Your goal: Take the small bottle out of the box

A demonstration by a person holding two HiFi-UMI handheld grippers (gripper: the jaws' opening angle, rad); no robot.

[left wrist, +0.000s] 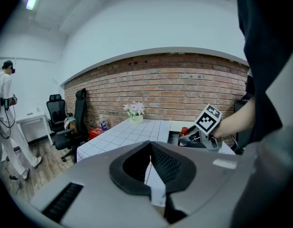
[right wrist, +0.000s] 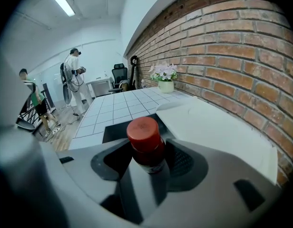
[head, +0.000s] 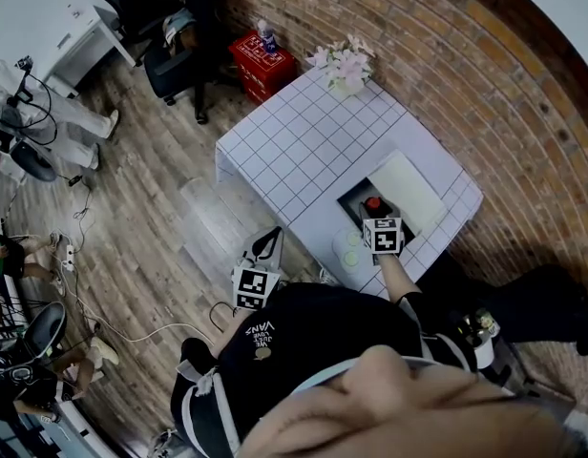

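1. Small bottle (right wrist: 145, 137), red cap: clamped upright between the jaws of your right gripper (head: 374, 214), at the open black box (head: 351, 201) by the desk's (head: 304, 141) near right corner.
2. Your left gripper (left wrist: 150, 146): jaws together, holding nothing, off the desk's near edge.

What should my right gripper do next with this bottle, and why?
Probably lift straight up. The right gripper is shut on the small bottle below its red cap, over the open black box, so rising vertically should clear the box walls.
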